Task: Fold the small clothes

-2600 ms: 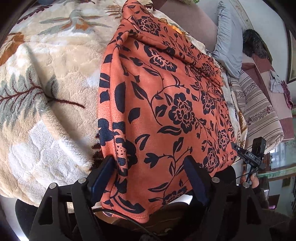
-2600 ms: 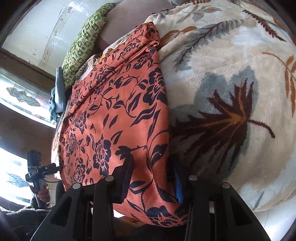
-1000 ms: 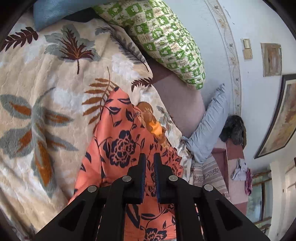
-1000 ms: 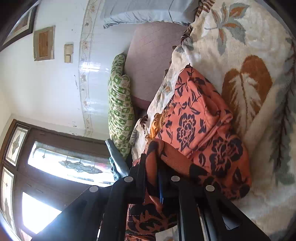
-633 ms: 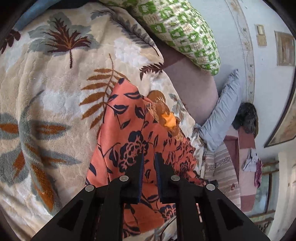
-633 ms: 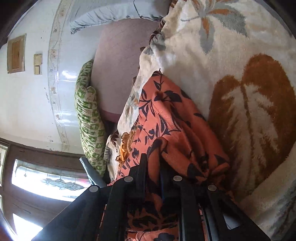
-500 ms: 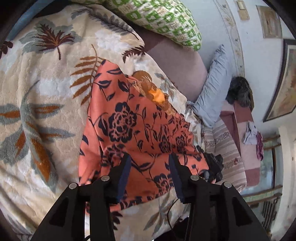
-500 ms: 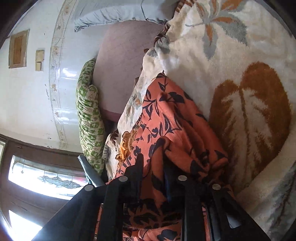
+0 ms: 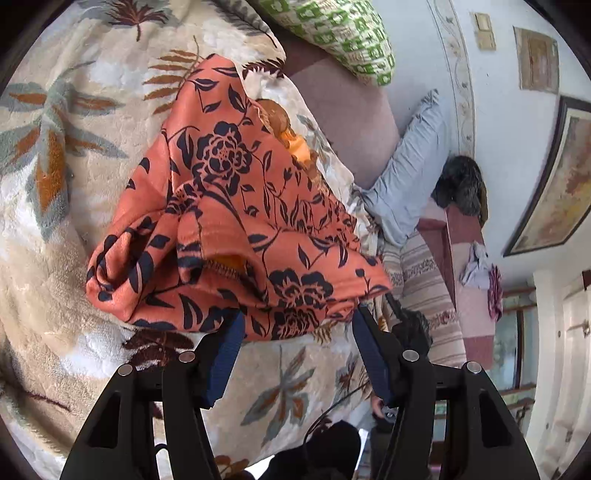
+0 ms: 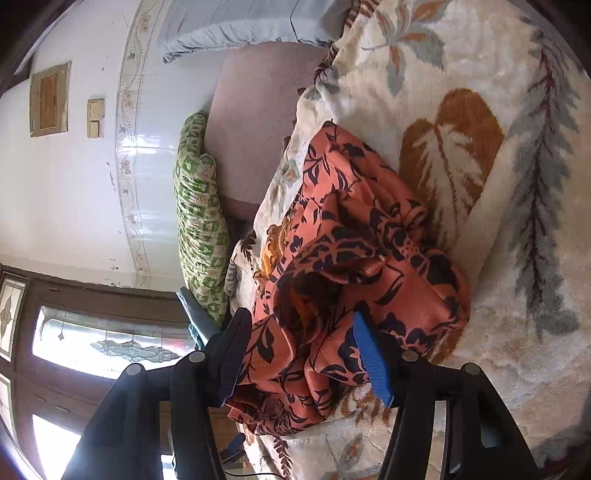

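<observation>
**One fold down, still lumpy**

Nearest the lens in both wrist views are the black two-finger grippers with blue pads. The left gripper (image 9: 297, 325) has its jaws spread wide, nothing between them, sitting at the bottom centre just short of the cloth's near edge. The right gripper (image 10: 301, 332) is spread too; cloth bulges into the gap, but neither pad pinches it as far as I can tell.

Next out is the one orange garment with a navy flower print (image 9: 225, 236), mid-frame on the cream plush blanket with leaf patterns (image 9: 48, 206). It's doubled over into a rough wedge, with the top layer bunched and a hem gaping open. I'd call it about halfway: one fold is in, while smoothing and another fold remain.

Count: one garment, two grippers, one blanket.

Furthest back, top of the left view, there's one green-and-white patterned pillow (image 9: 332, 33) and one pale blue pillow (image 9: 410, 177) to the right.
</observation>
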{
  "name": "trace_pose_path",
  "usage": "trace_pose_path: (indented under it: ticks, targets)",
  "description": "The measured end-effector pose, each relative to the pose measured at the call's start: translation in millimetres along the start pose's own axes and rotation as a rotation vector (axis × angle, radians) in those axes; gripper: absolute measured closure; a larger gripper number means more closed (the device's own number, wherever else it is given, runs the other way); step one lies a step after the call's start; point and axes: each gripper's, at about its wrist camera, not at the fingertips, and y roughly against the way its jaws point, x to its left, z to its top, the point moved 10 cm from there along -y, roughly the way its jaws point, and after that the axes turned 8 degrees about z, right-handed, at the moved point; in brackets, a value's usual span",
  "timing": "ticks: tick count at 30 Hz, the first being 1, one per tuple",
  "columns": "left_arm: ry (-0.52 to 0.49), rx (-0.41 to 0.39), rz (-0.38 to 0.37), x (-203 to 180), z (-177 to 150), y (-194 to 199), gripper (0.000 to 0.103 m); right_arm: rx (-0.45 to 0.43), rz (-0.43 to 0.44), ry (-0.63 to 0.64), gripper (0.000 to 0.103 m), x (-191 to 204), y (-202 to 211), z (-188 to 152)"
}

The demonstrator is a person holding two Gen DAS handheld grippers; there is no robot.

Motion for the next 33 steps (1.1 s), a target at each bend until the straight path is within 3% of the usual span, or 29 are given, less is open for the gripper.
trace_pose_path:
  ticks: [2,8,9,10,11,12,14,19,21,29,33]
  targets:
    - [0.05,-0.023,0.006,3,8,-9,0.043,0.006,0.015,-0.002,0.044,5,-12,-1]
    - [0.124,0.023,0.078,27,2,-47,0.044,0.049,-0.052,0.023,0.043,1,-46,-1]
    - [0.126,0.022,0.08,26,5,-48,0.05,0.054,-0.048,0.027,0.043,1,-49,-1]
    - [0.12,0.013,0.083,25,10,-51,0.071,0.059,-0.052,0.039,0.046,2,-51,0]
    - [0.106,0.006,0.086,22,16,-52,0.083,0.063,-0.06,0.061,0.057,4,-52,1]
    - [0.093,0.001,0.092,19,22,-51,0.095,0.069,-0.066,0.088,0.077,7,-54,3]
    - [0.082,-0.05,0.101,11,39,-43,0.096,0.061,-0.072,0.131,0.096,16,-53,11]
    - [0.059,-0.175,0.12,-8,92,-20,0.096,-0.024,-0.024,0.105,0.096,30,-56,56]
    - [0.065,-0.19,0.176,-1,109,-22,0.096,-0.03,-0.025,0.081,0.096,26,-68,68]
    - [0.217,-0.136,0.278,32,157,-61,0.096,-0.05,-0.137,0.041,0.089,-8,-108,100]
    - [0.27,-0.088,0.202,26,167,-60,0.094,-0.058,-0.142,0.042,0.085,-6,-103,111]
